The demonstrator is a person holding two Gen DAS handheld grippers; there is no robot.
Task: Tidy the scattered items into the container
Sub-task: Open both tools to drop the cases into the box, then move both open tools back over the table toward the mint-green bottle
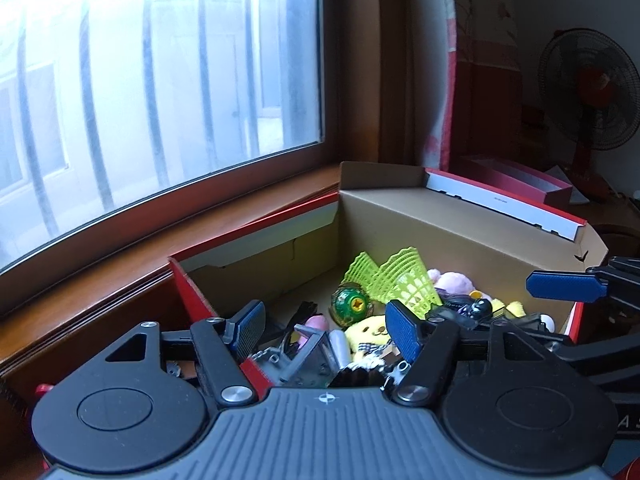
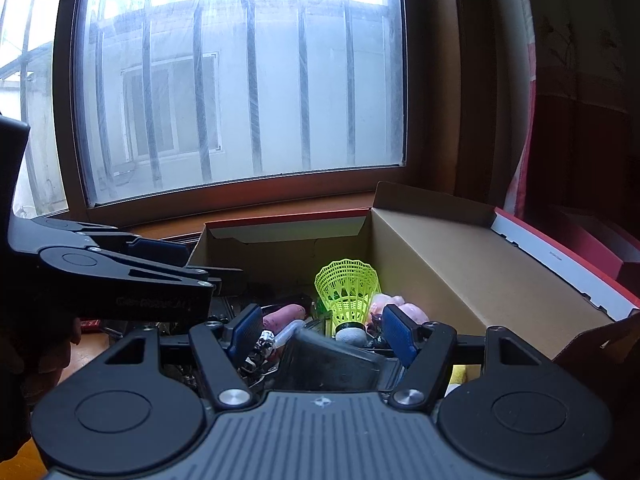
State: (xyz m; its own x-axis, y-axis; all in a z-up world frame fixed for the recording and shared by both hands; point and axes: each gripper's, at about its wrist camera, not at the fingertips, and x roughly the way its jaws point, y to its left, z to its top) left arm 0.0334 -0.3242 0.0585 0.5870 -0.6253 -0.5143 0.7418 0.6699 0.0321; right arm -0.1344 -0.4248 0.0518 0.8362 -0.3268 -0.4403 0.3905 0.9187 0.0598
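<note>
A red cardboard box (image 1: 440, 224) with a brown inside stands by the window and holds several small items: yellow-green shuttlecocks (image 1: 394, 280), a green spinning top (image 1: 352, 304), a yellow plush (image 1: 366, 338) and a pink plush (image 1: 452, 282). My left gripper (image 1: 326, 328) is open and empty, just above the box's near end. My right gripper (image 2: 320, 332) is open over the same box (image 2: 460, 260), with a dark flat case (image 2: 332, 364) lying below and between its fingers. The shuttlecock (image 2: 348, 292) stands upright just beyond it. The right gripper's blue finger (image 1: 564, 286) shows at the right of the left wrist view.
A wooden window sill (image 1: 168, 240) and barred window run behind the box. The box's lid (image 1: 500, 204) stands open at the far right side. A standing fan (image 1: 588, 92) and another red box (image 1: 520, 180) are at the far right. The left gripper's body (image 2: 112, 276) fills the right wrist view's left.
</note>
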